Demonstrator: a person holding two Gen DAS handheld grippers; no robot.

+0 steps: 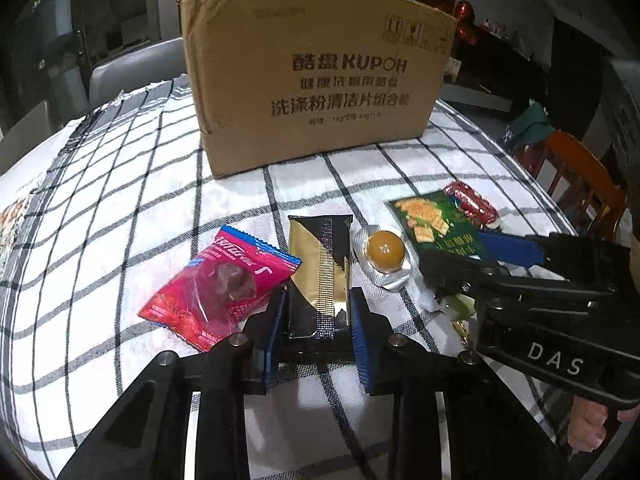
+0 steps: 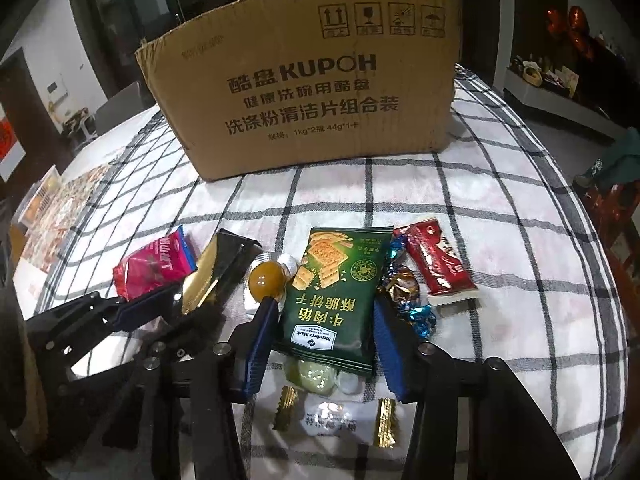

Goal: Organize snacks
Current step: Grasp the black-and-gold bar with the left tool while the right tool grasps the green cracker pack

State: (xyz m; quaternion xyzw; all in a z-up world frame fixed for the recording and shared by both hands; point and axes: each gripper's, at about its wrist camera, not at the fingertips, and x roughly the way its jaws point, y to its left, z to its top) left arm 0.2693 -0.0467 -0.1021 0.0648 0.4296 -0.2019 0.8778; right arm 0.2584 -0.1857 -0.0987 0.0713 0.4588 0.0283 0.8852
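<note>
A brown cardboard box stands at the back of the checked tablecloth; it also shows in the right wrist view. My left gripper is shut on a black-and-gold packet, which also shows in the right wrist view. My right gripper straddles a green cracker bag with both pads against its sides. A pink snack pack lies left of the black-and-gold packet. A sealed yolk-coloured ball lies between the two grippers.
A red wrapper and blue-foil candies lie right of the green bag. A clear pale-green sweet and a gold-edged white packet lie under my right gripper. A wooden chair stands at the table's right.
</note>
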